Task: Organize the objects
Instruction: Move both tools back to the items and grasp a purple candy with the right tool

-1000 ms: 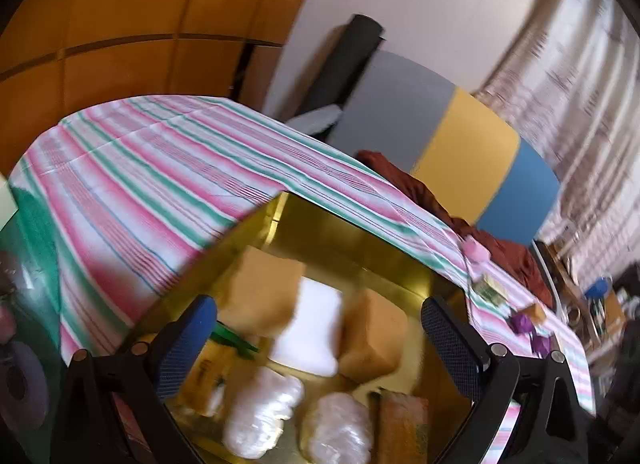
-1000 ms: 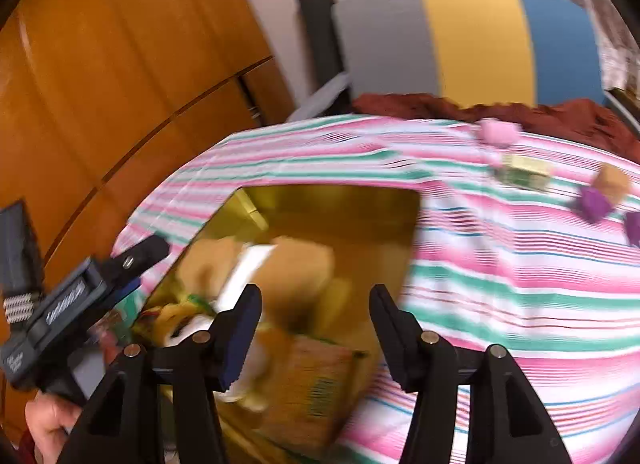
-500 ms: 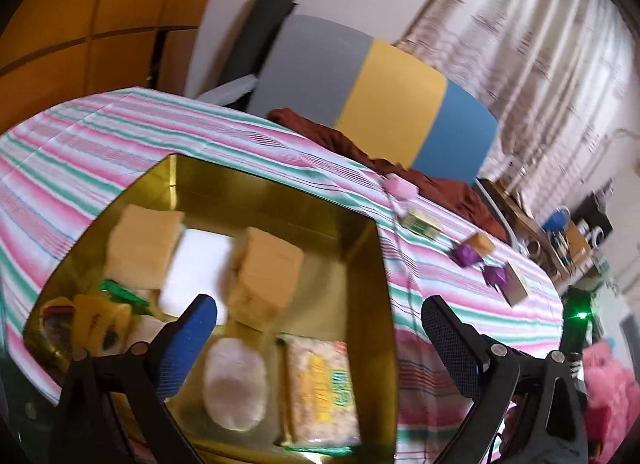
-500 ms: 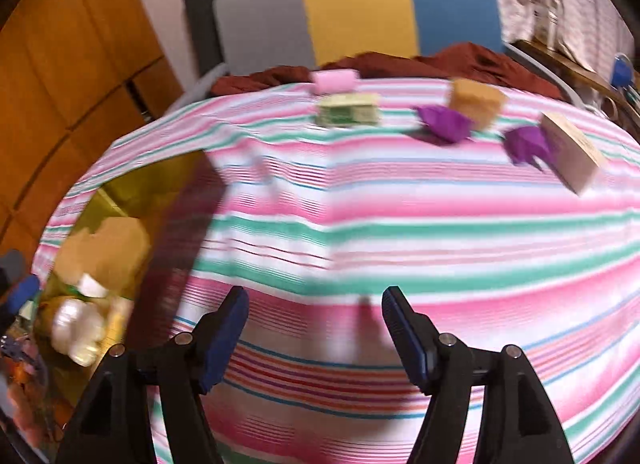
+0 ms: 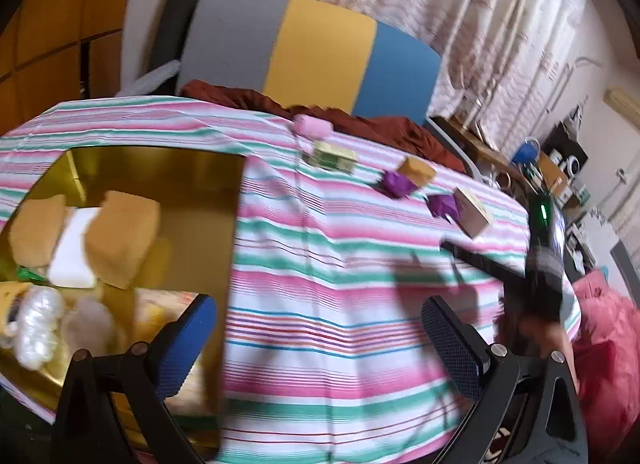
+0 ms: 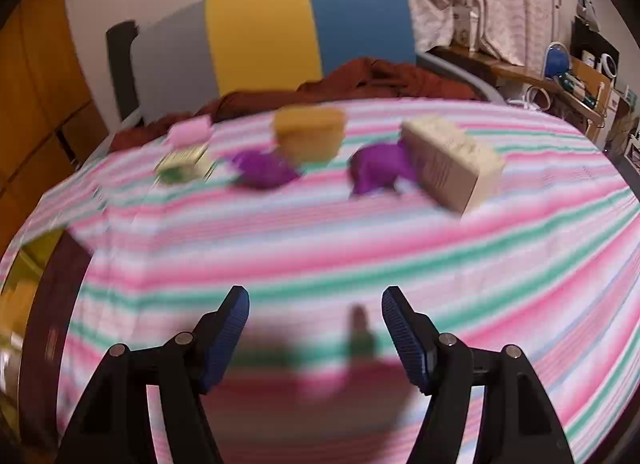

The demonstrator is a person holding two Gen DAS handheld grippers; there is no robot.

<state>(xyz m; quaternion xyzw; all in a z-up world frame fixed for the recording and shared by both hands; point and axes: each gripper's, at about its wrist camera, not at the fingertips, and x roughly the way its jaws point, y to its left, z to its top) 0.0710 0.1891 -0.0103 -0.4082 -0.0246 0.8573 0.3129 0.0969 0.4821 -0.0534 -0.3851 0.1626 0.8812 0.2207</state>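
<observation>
A gold tray point(image 5: 160, 160) on the striped tablecloth holds tan sponges point(image 5: 120, 236), a white block point(image 5: 72, 248), wrapped white items point(image 5: 36, 324) and a yellow packet. Loose on the cloth at the far side are a pink item point(image 6: 188, 132), a green-and-cream packet point(image 6: 184, 164), a tan block point(image 6: 308, 132), two purple crumpled pieces point(image 6: 260, 172) point(image 6: 376, 172) and a cream box point(image 6: 452, 168). My left gripper point(image 5: 316, 344) is open and empty beside the tray's right edge. My right gripper point(image 6: 316, 332) is open and empty over the cloth, short of the loose items.
A grey, yellow and blue chair back point(image 5: 304, 56) with a dark red cloth point(image 5: 360, 124) stands behind the table. A cluttered shelf point(image 6: 568, 76) is at the right. The right gripper's handle point(image 5: 540, 264) shows in the left wrist view. The tray's edge point(image 6: 24, 264) shows at the far left of the right wrist view.
Both grippers have swung right, away from the tray and toward the loose items. The right gripper has moved closer to the purple pieces and the box. Both stay open.
</observation>
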